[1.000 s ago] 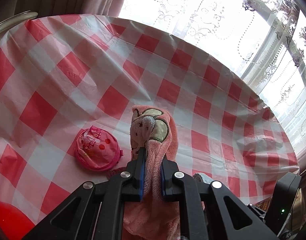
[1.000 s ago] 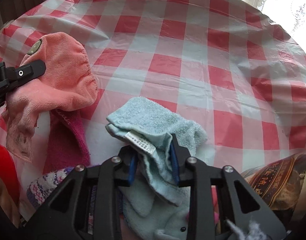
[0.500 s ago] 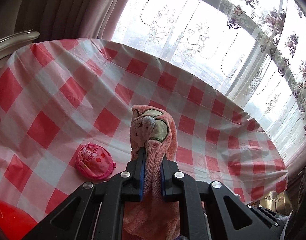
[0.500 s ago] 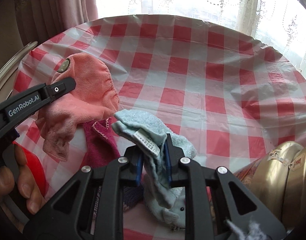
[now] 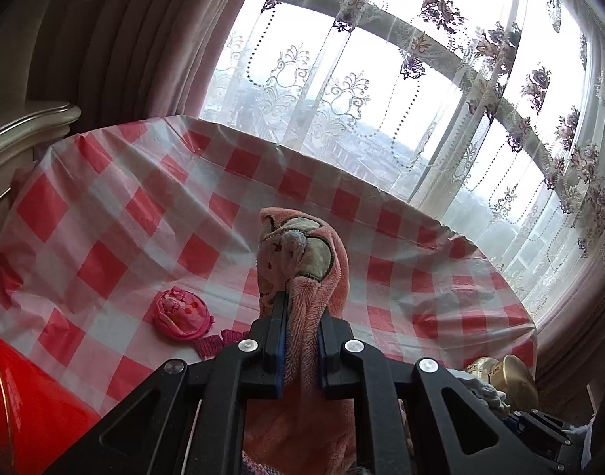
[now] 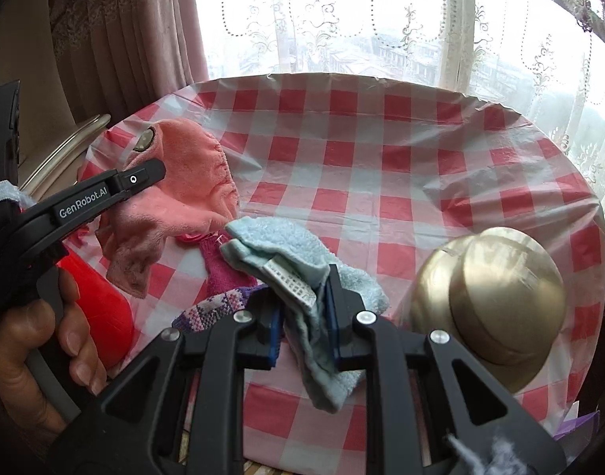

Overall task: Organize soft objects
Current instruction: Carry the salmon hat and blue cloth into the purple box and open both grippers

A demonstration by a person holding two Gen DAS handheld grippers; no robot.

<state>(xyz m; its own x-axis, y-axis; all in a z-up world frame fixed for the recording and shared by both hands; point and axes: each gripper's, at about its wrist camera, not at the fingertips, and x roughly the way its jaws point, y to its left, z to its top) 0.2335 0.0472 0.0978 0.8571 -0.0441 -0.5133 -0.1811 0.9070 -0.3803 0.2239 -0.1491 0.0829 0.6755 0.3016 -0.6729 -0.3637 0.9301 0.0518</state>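
Observation:
A fuzzy salmon-pink cloth [image 5: 302,277] with an embroidered patch hangs in the air, my left gripper [image 5: 300,316] shut on it. The same pink cloth [image 6: 183,194] shows at the left of the right wrist view, held up by the left gripper [image 6: 152,170] in a person's hand. My right gripper [image 6: 304,301] is shut on a light blue towel [image 6: 286,257] with a white label, lifted above the checked table. A magenta knit piece [image 6: 219,265] and a purple patterned knit [image 6: 215,308] lie on the table below.
A round table with a red-and-white checked cloth [image 5: 144,213] fills both views. A pink round pouch [image 5: 179,312] lies near its left side. A red object [image 5: 21,403] sits at the near left, gold tins [image 6: 492,301] at the near right. Curtains and a window stand behind.
Both grippers have risen with their cloths, so the table looks farther off and the window has come into view. The right jaws have closed tighter on the blue towel.

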